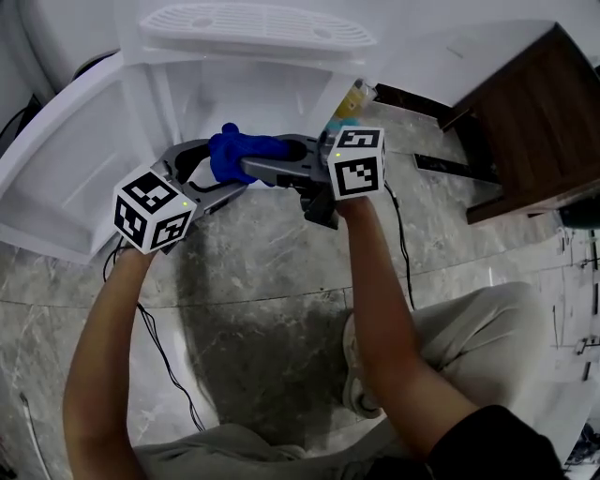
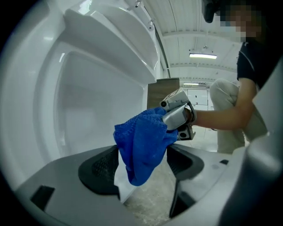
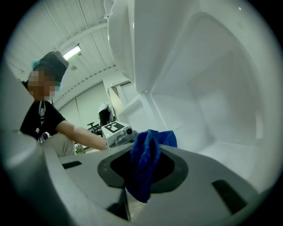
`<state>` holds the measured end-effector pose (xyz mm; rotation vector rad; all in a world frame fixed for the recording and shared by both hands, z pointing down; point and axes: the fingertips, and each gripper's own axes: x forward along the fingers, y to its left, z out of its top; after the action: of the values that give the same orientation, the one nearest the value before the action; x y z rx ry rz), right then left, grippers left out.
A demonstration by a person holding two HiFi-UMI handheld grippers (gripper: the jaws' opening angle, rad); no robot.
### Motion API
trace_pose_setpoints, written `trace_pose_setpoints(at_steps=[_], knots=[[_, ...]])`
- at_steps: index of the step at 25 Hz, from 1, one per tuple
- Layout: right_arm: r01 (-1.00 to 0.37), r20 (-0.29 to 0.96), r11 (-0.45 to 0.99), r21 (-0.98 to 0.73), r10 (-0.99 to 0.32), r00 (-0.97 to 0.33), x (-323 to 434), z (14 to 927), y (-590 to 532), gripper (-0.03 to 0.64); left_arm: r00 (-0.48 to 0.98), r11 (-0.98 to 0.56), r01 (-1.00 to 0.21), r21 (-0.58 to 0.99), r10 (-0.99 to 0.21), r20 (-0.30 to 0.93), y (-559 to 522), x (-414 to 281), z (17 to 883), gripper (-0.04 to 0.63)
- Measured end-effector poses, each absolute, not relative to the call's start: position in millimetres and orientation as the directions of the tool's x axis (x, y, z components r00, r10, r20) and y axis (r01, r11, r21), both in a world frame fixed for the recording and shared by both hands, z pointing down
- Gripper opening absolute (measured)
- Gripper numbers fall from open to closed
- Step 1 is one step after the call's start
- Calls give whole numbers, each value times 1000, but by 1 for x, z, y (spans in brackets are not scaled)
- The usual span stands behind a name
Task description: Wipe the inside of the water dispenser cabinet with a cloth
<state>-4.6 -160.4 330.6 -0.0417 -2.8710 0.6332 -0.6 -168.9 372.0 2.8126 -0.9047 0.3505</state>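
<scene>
A blue cloth [image 1: 246,153] hangs in front of the open white water dispenser cabinet [image 1: 234,94]. My right gripper [image 1: 258,167] reaches in from the right and is shut on the cloth [image 3: 143,165], which bunches between its jaws. My left gripper [image 1: 220,169] comes from the lower left. Its jaws stand wide apart, and the cloth [image 2: 143,145] dangles between them without the pads pressing on it. In the left gripper view the right gripper's fingers [image 2: 177,115] pinch the cloth's top. The cabinet's inner walls [image 3: 212,101] fill the background of both gripper views.
The cabinet door [image 1: 66,178] swings open to the left. A drip grille [image 1: 253,28] tops the dispenser. A dark wooden table [image 1: 544,122] stands at the right. Cables [image 1: 169,356] trail over the marble floor, near the person's shoe [image 1: 361,375].
</scene>
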Motion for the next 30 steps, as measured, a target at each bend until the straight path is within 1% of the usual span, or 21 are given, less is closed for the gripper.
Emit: trace_pose_setpoints(at_steps=[2,3,4,5,6,8,10,13,16,17,18,20,23,25,27,30], knots=[[-16,197,907,-421,74,-978,-3,333,-160,63,800,-817,-570,88,-528,286,-168,4,373,331],[-24,200,907,-421,67,-978,-1,334,-161,63,802,-822,-563,86,-518,296,-167,6,375,305],[-35,201,907,-420,56,-978,1,336,-163,62,805,-827,-556,85,-509,305,-166,7,376,218],[-45,201,907,-420,45,-979,3,337,-166,63,806,-830,-551,87,-503,311,-165,9,376,146],[-53,199,907,-418,34,-979,5,337,-168,63,807,-831,-549,88,-500,315,-165,12,376,119],[-68,196,909,-411,15,-980,11,338,-172,63,806,-831,-550,88,-500,316,-168,17,377,98],[-80,190,916,-393,-5,-982,16,337,-176,63,806,-829,-551,94,-501,315,-172,22,377,89],[-127,199,939,-321,-64,-978,25,338,-185,67,801,-824,-558,94,-506,319,-182,28,377,86],[-231,240,940,-250,-171,-955,42,346,-195,80,786,-816,-571,92,-511,347,-195,35,386,86],[-275,236,931,-241,-219,-947,52,347,-199,80,781,-811,-577,93,-514,355,-199,38,390,86],[-322,213,915,-243,-273,-938,63,347,-203,80,773,-805,-585,94,-519,363,-204,40,394,84],[-417,123,868,-269,-399,-909,91,339,-212,79,751,-788,-609,91,-536,385,-216,43,402,84],[-535,-11,796,-282,-561,-828,130,325,-222,70,699,-751,-657,74,-569,434,-244,41,416,81],[-591,-60,761,-269,-625,-778,154,321,-224,57,638,-720,-694,31,-594,490,-263,38,427,80],[-633,-111,721,-281,-680,-725,178,318,-229,52,534,-683,-728,-63,-623,572,-282,29,441,80],[-660,-147,683,-312,-721,-677,202,319,-237,51,386,-620,-766,-170,-655,649,-308,17,457,80]])
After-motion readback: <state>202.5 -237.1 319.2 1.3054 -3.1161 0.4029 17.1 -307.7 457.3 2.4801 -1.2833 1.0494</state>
